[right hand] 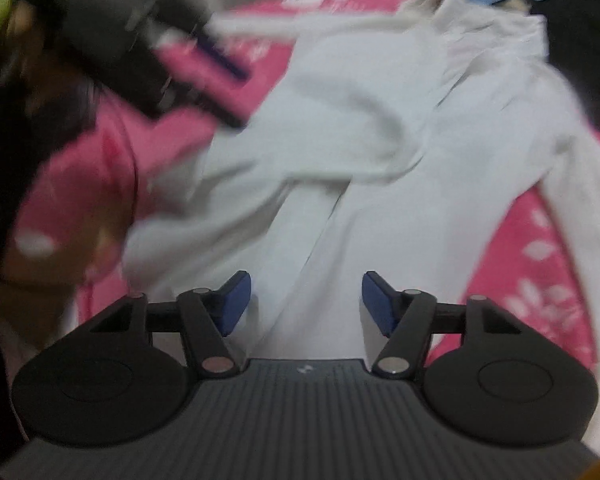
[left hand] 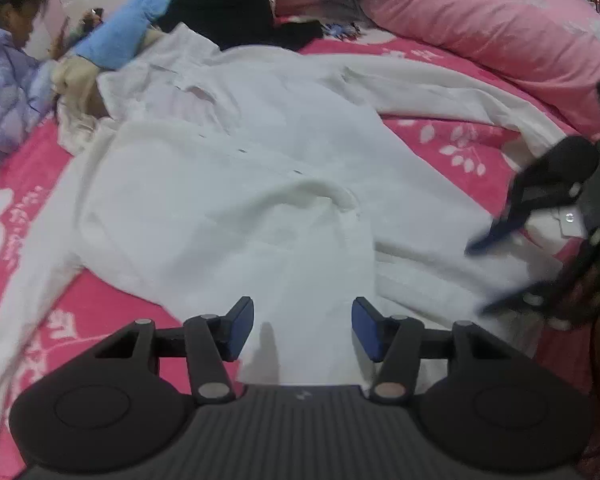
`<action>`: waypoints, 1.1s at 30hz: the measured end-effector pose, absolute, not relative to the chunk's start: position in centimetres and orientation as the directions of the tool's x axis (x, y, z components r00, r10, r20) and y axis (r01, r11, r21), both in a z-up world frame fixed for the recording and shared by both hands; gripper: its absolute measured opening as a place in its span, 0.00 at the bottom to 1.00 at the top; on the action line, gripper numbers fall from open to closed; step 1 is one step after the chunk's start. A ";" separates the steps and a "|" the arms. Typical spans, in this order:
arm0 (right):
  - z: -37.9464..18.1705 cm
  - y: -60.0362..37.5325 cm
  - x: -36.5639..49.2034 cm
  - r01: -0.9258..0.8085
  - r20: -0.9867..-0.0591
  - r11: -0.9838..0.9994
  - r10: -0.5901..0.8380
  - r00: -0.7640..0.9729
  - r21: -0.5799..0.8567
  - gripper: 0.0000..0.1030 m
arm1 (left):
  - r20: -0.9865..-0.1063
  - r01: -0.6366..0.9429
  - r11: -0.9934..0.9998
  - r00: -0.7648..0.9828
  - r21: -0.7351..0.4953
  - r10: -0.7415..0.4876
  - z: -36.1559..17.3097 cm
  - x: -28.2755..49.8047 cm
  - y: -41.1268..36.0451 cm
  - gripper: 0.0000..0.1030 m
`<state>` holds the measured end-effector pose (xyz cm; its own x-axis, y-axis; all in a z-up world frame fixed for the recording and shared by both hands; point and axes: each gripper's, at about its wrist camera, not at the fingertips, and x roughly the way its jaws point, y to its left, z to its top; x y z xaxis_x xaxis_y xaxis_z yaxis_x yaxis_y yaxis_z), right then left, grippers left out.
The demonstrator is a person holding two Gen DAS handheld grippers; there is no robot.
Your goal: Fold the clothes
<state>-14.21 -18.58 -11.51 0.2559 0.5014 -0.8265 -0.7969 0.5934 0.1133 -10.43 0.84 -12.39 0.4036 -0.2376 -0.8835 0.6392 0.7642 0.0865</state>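
Observation:
A white long-sleeved shirt (left hand: pixel 228 184) lies spread out and rumpled on a pink floral bedspread (left hand: pixel 452 148). My left gripper (left hand: pixel 303 328) hovers over the shirt's near hem, open, with nothing pinched between its blue pads. The right gripper (left hand: pixel 490 274) shows at the right edge of the left wrist view, jaws apart over the shirt's right side. In the blurred right wrist view, the right gripper (right hand: pixel 306 304) is open above the white shirt (right hand: pixel 380 184), with cloth lying under the gap. The left gripper (right hand: pixel 220 88) appears there as a dark smear at upper left.
A pink quilt (left hand: pixel 480 20) is heaped at the back right. A black garment (left hand: pixel 228 8) and a blue one (left hand: pixel 120 36) lie beyond the shirt's collar. A person in a lavender jacket (left hand: pixel 4 80) sits at the far left.

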 end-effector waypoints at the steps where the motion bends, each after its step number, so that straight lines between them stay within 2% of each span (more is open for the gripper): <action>1: -12.4 -18.4 -14.1 -0.792 -0.852 0.605 0.456 0.257 0.084 0.10 | -0.887 0.638 0.766 0.398 0.083 -0.235 -12.6 -10.4 0.6 0.54; 2: -12.4 -18.9 -13.7 -0.768 -0.851 0.634 0.450 0.269 0.092 0.01 | -0.888 0.636 0.767 0.398 0.085 -0.232 -12.5 -10.7 0.8 0.54; 6: -9.6 -23.7 -11.4 -0.595 -0.778 0.780 0.493 0.390 0.196 0.00 | -0.886 0.614 0.786 0.399 0.067 -0.235 -12.0 -12.0 2.6 0.54; 8: -8.6 -26.8 -9.8 -0.485 -0.752 0.848 0.459 0.473 0.213 0.00 | -0.893 0.599 0.799 0.388 0.057 -0.228 -12.1 -12.5 3.6 0.54; 11: -8.5 -30.1 -7.9 -0.306 -0.754 0.941 0.307 0.581 0.147 0.00 | -0.908 0.588 0.807 0.363 0.049 -0.209 -13.1 -12.9 4.3 0.54; 15: -8.3 -34.0 -6.3 -0.007 -0.752 0.985 0.137 0.645 0.173 0.02 | -0.917 0.575 0.817 0.341 0.031 -0.206 -14.7 -12.9 4.6 0.54; 16: -7.9 -34.3 -6.3 -0.013 -0.738 0.976 0.174 0.652 0.219 0.04 | -0.918 0.576 0.817 0.339 0.031 -0.204 -15.2 -12.8 4.6 0.54; 19: -7.4 -31.5 -6.7 -0.188 -0.712 0.923 0.378 0.592 0.335 0.05 | -0.924 0.561 0.827 0.322 0.012 -0.205 -16.2 -12.6 4.9 0.54; 21: -7.4 -28.5 -6.9 -0.334 -0.700 0.850 0.526 0.483 0.409 0.09 | -0.925 0.554 0.833 0.314 -0.005 -0.214 -16.3 -12.8 5.2 0.54; 22: -7.9 -26.8 -6.7 -0.367 -0.701 0.805 0.589 0.403 0.466 0.21 | -0.924 0.552 0.834 0.313 -0.009 -0.218 -16.3 -13.1 5.4 0.54; 23: -8.4 -25.3 -6.5 -0.390 -0.695 0.759 0.643 0.322 0.522 0.37 | -0.923 0.553 0.833 0.317 -0.006 -0.217 -16.2 -13.3 5.6 0.54; 25: -9.8 -22.7 -5.7 -0.357 -0.690 0.707 0.696 0.199 0.610 0.52 | -0.922 0.551 0.835 0.323 -0.001 -0.215 -16.1 -13.8 5.8 0.54; 28: -12.4 -20.2 -3.9 -0.217 -0.694 0.697 0.712 0.103 0.683 0.53 | -0.918 0.551 0.835 0.333 0.003 -0.216 -16.1 -14.5 5.8 0.54; 31: -14.9 -19.2 -1.9 -0.033 -0.708 0.713 0.700 0.090 0.700 0.56 | -0.916 0.553 0.833 0.339 0.009 -0.214 -16.6 -14.9 5.6 0.55; 33: -15.8 -18.7 -1.0 0.008 -0.699 0.701 0.710 0.086 0.713 0.56 | -0.919 0.549 0.836 0.330 -0.001 -0.218 -17.1 -14.8 5.5 0.55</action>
